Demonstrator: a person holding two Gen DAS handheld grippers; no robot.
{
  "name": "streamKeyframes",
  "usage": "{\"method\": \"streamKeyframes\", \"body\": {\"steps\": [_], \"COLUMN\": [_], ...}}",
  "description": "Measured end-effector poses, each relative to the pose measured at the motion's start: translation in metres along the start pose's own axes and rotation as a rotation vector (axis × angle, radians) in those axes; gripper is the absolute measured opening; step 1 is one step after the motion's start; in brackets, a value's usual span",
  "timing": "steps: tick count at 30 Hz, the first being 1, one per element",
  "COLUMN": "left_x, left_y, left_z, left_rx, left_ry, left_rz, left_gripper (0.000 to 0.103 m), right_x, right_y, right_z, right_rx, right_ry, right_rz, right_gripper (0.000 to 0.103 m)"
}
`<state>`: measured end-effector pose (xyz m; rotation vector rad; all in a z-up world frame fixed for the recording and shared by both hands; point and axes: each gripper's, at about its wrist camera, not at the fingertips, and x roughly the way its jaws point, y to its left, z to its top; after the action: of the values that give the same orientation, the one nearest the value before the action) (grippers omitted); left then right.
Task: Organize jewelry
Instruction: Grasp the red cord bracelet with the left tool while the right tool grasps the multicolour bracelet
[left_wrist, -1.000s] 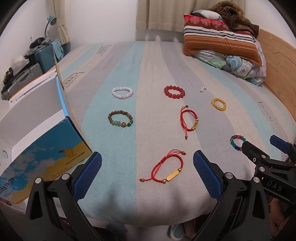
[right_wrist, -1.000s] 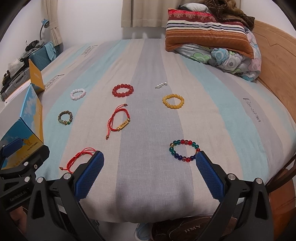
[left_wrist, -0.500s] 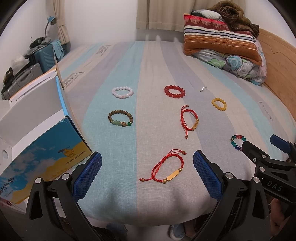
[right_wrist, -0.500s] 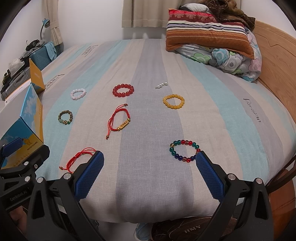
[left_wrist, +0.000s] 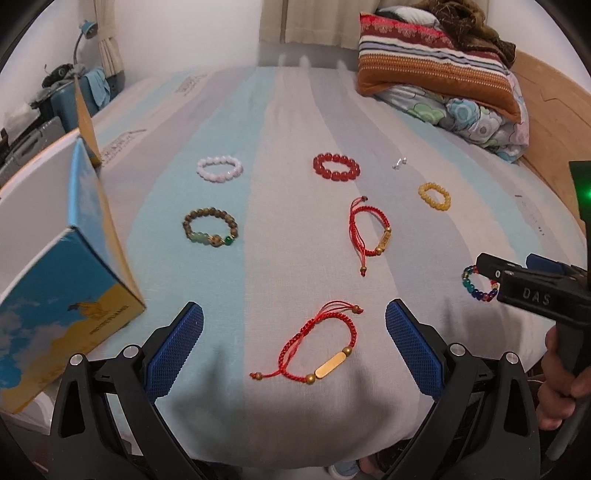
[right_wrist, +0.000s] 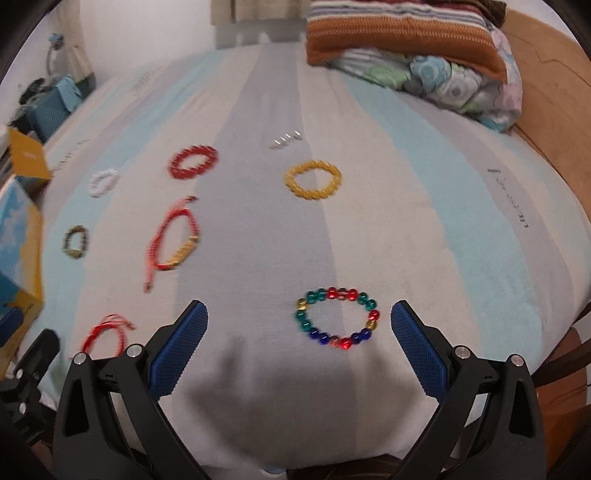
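Both tongs spread, empty. Left tongs (left_wrist: 294, 325) frame the red cord bracelet (left_wrist: 318, 345) on the bed (left_wrist: 288, 110); right tongs (right_wrist: 299, 332) frame the multicolour bead bracelet (right_wrist: 338, 318). Risk: pads pinch bedsheet with the beads, or thin cord slips out; box (left_wrist: 55, 288) nearby.

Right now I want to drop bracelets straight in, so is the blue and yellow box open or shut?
Open. In the left wrist view the blue and yellow box has its flap standing up; its inside is not visible.
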<state>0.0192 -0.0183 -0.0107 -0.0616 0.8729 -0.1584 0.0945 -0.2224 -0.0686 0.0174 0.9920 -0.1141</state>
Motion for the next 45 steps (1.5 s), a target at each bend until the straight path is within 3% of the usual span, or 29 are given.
{"method": "streamKeyframes", "body": {"steps": [9, 23, 30, 34, 40, 45], "left_x": [0.035, 0.102, 0.131, 0.141, 0.140, 0.134], "left_y": [-0.001, -0.039, -0.056, -0.060, -0.058, -0.053], "left_z": [0.027, 0.062, 0.070, 0.072, 0.070, 0.070], "left_rx": [-0.025, 0.030, 0.059, 0.059, 0.078, 0.072], "left_ry": [0.028, 0.120, 0.177, 0.212, 0.225, 0.218], "left_rz": [0.015, -0.037, -0.033, 0.011, 0.048, 0.050], "left_gripper": [0.097, 0.097, 0.096, 0.094, 0.076, 0.047], "right_x": [0.034, 0.056, 0.074, 0.080, 0.086, 0.086], "right_y": [-0.022, -0.030, -0.038, -0.041, -0.046, -0.052], "right_z": [0.021, 0.011, 0.005, 0.003, 0.004, 0.005], "right_rx": [0.066, 0.061, 0.085, 0.095, 0.114, 0.141], "right_ry": [0.050, 0.151, 0.240, 0.265, 0.273, 0.268], "right_rz": [-0.029, -0.067, -0.035, -0.018, 0.007, 0.011], "right_gripper": [0.096, 0.096, 0.092, 0.090, 0.080, 0.068]}}
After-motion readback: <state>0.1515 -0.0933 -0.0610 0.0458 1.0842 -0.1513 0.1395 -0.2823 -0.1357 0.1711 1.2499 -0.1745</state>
